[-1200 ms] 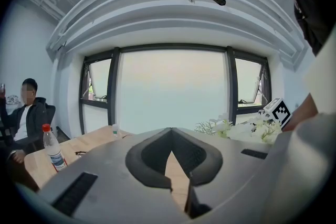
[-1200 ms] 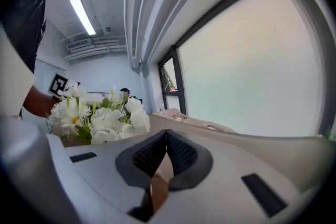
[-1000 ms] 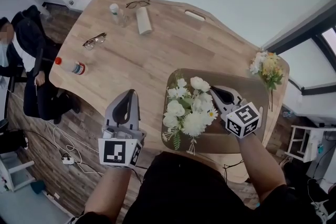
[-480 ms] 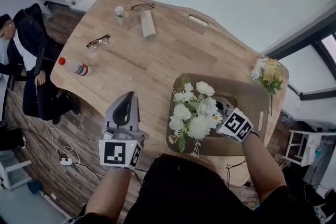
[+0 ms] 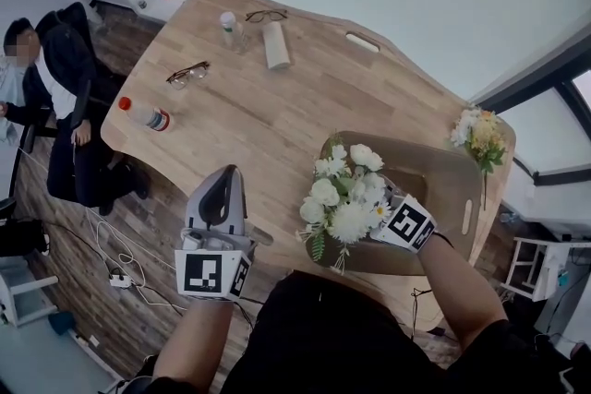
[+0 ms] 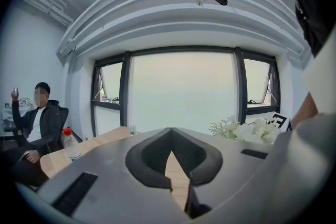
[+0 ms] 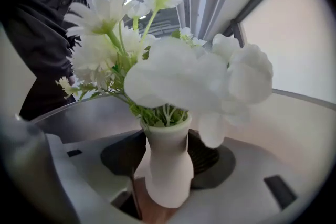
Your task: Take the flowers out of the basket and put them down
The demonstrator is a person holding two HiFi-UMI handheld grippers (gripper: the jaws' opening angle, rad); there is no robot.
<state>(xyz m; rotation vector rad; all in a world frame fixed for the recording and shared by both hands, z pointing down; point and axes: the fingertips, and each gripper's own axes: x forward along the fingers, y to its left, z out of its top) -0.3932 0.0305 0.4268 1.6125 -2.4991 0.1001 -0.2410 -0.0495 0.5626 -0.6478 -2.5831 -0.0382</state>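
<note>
White flowers stand in a small white vase at the left end of the brown basket. My right gripper reaches in from the right, its tips hidden behind the blooms. Its jaws have just been opening, and the vase stands between them with a little room at the sides. In the right gripper view the right gripper flanks the vase's body. My left gripper hovers over the table's near edge, left of the basket, shut and empty; in the left gripper view the left gripper points toward the window.
A yellow-and-white bouquet lies on the wooden table beyond the basket. At the far left are two pairs of glasses, a red-capped bottle, a small bottle and a pale roll. A person sits left.
My right gripper has swung left and rolled, going from beside the flowers to in under them, and its jaws now stand wide around the vase. The left gripper has hardly shifted.
</note>
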